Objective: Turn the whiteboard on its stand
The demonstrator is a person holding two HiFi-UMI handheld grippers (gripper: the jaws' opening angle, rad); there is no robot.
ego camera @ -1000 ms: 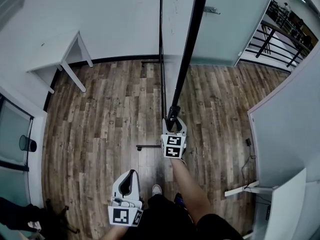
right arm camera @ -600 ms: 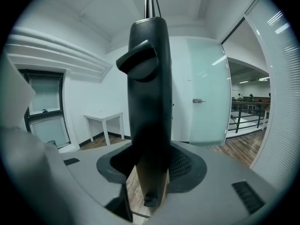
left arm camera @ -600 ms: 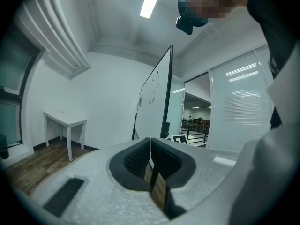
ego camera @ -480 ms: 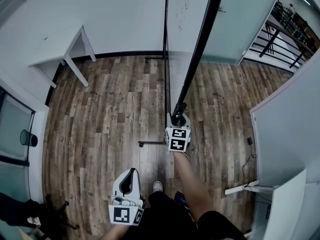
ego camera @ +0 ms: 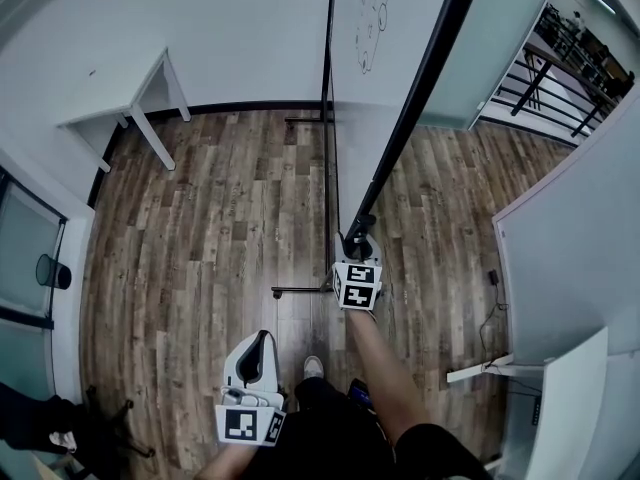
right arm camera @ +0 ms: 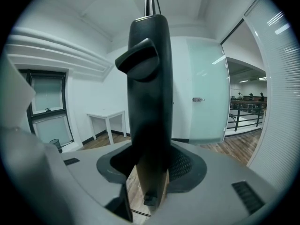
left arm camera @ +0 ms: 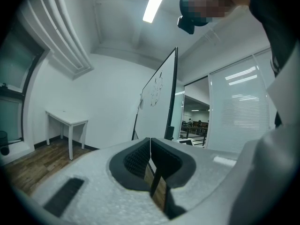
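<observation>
Black round the frame of the whiteboard (ego camera: 375, 58) and white on its face, with faint scribbles toward 12 o'clock in the head view. Seems to be mid-turn, judging by the thick frame bar slanting from 1 o'clock down to centre, off the line of the thin upright just beside it. Carried on a slim black stand (ego camera: 300, 291), with one foot bar on the wooden floor at centre and another further off toward 12 o'clock.

Held low on that thick bar by the right gripper (ego camera: 353, 240), jaws clamped hard on the dark edge, which fills the gap between them in the right gripper view. Idle at 7 o'clock for the left gripper (ego camera: 262, 346): jaws pressed together on nothing, well apart from the board.

Calls next for a steady sweep of the clamped edge along its arc, with a firm squeeze, since the smooth bar could slip. Worth watching the feet too, lest the stand drag or skew on the boards.

Looks tall, thin and rigid, matt black on the bar, clean elsewhere.
</observation>
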